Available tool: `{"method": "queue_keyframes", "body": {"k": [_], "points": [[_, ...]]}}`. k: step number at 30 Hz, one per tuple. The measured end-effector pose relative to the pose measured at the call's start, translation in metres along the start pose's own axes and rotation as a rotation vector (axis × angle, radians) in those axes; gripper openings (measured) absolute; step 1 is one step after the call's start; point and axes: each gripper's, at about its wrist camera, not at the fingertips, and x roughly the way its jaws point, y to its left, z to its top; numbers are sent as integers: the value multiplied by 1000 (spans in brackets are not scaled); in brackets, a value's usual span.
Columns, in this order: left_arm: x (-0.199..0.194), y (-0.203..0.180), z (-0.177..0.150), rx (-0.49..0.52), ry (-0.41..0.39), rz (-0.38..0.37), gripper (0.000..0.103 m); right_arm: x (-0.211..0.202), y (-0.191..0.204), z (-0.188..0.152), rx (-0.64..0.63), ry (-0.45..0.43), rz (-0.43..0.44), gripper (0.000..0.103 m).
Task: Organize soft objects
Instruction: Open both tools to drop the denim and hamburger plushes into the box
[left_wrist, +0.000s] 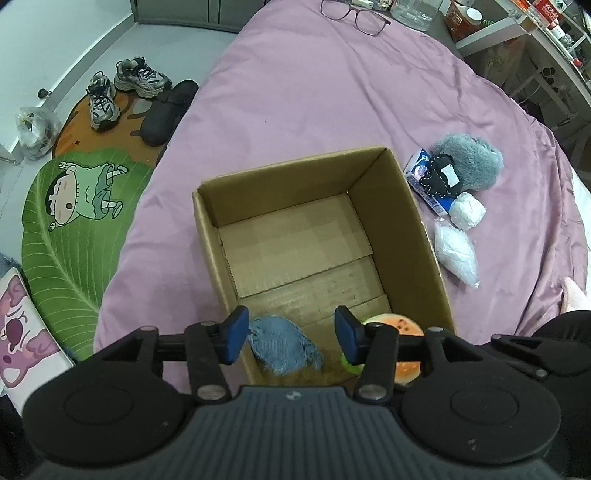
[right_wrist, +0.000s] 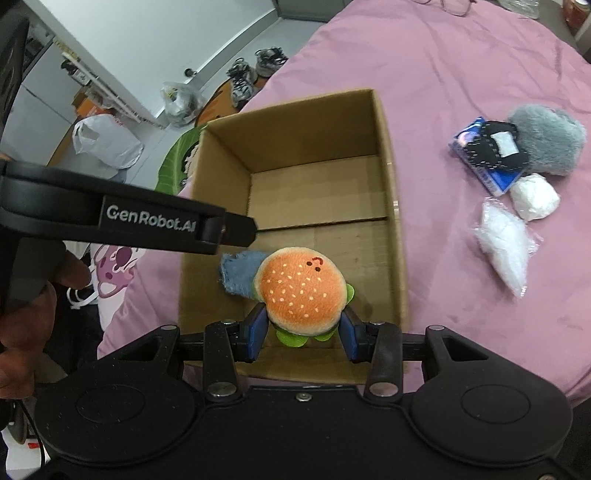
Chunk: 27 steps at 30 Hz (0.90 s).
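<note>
An open cardboard box stands on the purple bed. A blue denim cloth lies in its near corner. My right gripper is shut on a plush hamburger and holds it over the near end of the box; the hamburger also shows in the left wrist view. My left gripper is open and empty above the cloth. Right of the box lie a grey furry plush, a black item, a white ball and a clear bag of white stuffing.
A blue packet lies under the black item. Glasses lie at the far end of the bed. On the floor at left are sneakers, a green cartoon rug and plastic bags. Shelves stand at far right.
</note>
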Motion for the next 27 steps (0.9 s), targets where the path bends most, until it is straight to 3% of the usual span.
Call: {"method": "queue_keyframes", "body": {"k": [4, 6, 15, 19, 27], "points": [[-2, -1, 0, -13, 4, 3, 51, 3, 7, 0, -16, 20, 38, 49], [-3, -4, 0, -13, 2, -1, 51, 0, 8, -1, -17, 18, 42, 61], [-9, -26, 1, 2, -10, -32, 65, -35, -7, -3, -18, -53, 10, 76], [-13, -35, 1, 5, -17, -48, 72, -49, -17, -5, -24, -77, -11, 79], [-24, -50, 1, -3, -35, -43, 75, -68, -46, -11, 14, -116, -45, 83]]}}
